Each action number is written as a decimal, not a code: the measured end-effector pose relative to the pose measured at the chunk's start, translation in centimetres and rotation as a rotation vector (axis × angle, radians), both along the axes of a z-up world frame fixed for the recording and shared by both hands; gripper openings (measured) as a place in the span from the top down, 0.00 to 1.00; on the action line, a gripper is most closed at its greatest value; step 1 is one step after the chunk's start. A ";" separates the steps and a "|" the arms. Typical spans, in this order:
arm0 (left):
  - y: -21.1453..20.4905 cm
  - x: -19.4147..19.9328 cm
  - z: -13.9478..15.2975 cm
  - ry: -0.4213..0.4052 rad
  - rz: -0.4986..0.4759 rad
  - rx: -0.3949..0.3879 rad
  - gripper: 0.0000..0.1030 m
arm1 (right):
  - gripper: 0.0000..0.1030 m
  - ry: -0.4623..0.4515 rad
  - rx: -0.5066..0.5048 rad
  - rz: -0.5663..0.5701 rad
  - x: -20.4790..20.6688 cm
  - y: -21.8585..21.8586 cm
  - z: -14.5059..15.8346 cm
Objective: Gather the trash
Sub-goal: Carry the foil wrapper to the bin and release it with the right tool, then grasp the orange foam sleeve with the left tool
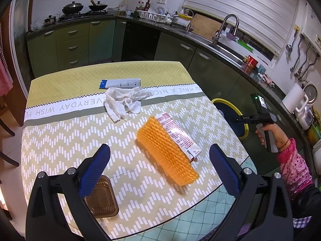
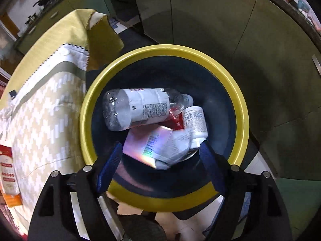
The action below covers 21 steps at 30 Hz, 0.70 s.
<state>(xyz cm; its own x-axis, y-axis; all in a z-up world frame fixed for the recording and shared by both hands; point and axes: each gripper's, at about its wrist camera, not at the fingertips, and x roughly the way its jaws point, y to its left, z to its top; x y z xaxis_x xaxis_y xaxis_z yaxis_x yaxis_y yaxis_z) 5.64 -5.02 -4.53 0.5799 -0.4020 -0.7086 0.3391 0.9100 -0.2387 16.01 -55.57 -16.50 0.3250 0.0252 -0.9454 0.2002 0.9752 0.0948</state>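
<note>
My left gripper (image 1: 159,152) is open and empty above the table (image 1: 60,140). Ahead of it lie an orange foam net (image 1: 164,154) with a white printed carton (image 1: 178,136) on it. Farther off are a crumpled white cloth (image 1: 125,100) and a white and blue wrapper (image 1: 120,83). A brown plastic tray (image 1: 104,200) lies under its left finger. My right gripper (image 2: 160,152) is open and empty over the yellow-rimmed bin (image 2: 242,108); the bin also shows in the left wrist view (image 1: 236,108). In the bin are a clear plastic bottle (image 2: 140,108), a small white bottle (image 2: 195,122) and a shiny box (image 2: 152,144).
The tablecloth edge (image 2: 50,108) hangs just left of the bin. Green kitchen cabinets (image 1: 210,64) and a sink counter (image 1: 226,46) stand behind the table and bin. The hand holding my right gripper (image 1: 268,132) is at the right of the table.
</note>
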 end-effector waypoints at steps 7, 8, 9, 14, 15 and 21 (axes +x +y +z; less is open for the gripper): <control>1.0 0.1 -0.6 0.013 0.032 0.018 0.08 | 0.24 -0.059 0.017 0.048 -3.2 2.3 2.4; 1.2 0.1 -0.7 0.018 0.039 0.026 0.08 | 0.24 -0.067 0.020 0.056 -3.6 2.8 2.6; 1.4 0.1 -0.9 0.021 0.044 0.031 0.08 | 0.24 -0.071 0.023 0.063 -4.0 3.1 2.9; 1.9 0.8 -2.6 0.079 0.070 0.073 0.08 | 0.24 -0.073 0.027 0.104 -4.2 5.1 3.3; 1.9 1.1 -2.9 0.091 0.070 0.074 0.08 | 0.24 -0.074 0.027 0.112 -4.1 5.4 3.3; 0.3 3.7 -4.1 0.198 0.039 0.023 0.09 | 0.24 -0.078 0.033 0.140 -3.6 6.5 3.3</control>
